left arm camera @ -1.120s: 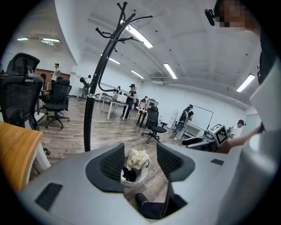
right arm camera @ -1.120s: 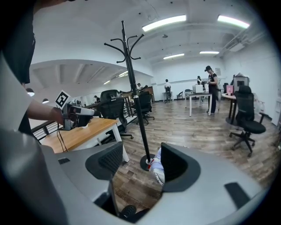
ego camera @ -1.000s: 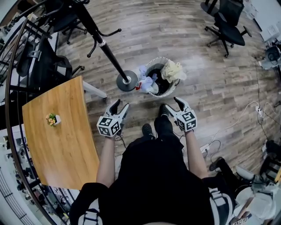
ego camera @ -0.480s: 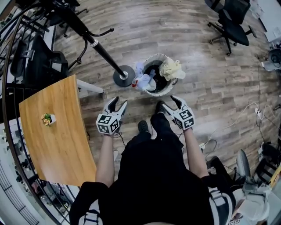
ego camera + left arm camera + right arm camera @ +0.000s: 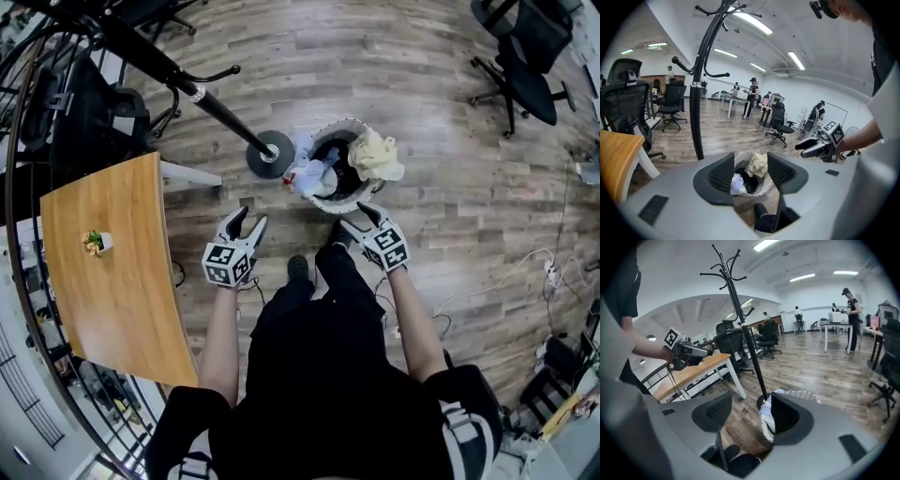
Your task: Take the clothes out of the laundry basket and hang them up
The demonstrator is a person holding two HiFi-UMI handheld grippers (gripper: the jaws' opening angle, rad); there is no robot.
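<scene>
A white laundry basket (image 5: pixel 353 123) stands on the wood floor in front of my feet. A pale yellow garment (image 5: pixel 377 155) is draped over its right rim and a white and blue one (image 5: pixel 314 176) over its left. My left gripper (image 5: pixel 246 221) hovers open just left of the basket. My right gripper (image 5: pixel 357 217) is open at its near edge. Neither holds anything. In the left gripper view the basket (image 5: pixel 765 186) and yellow garment (image 5: pixel 758 164) show between the open jaws. A black coat stand (image 5: pixel 187 89) rises beside the basket.
A wooden table (image 5: pixel 103 281) with a small potted plant (image 5: pixel 94 242) is at the left. The coat stand's round base (image 5: pixel 272 153) touches the basket's left side. Office chairs (image 5: pixel 525 66) stand at the far right, and cables (image 5: pixel 511 267) lie on the floor to the right.
Both grippers have moved forward and down toward the basket, the right one reaching its near rim. Both stay open and empty.
</scene>
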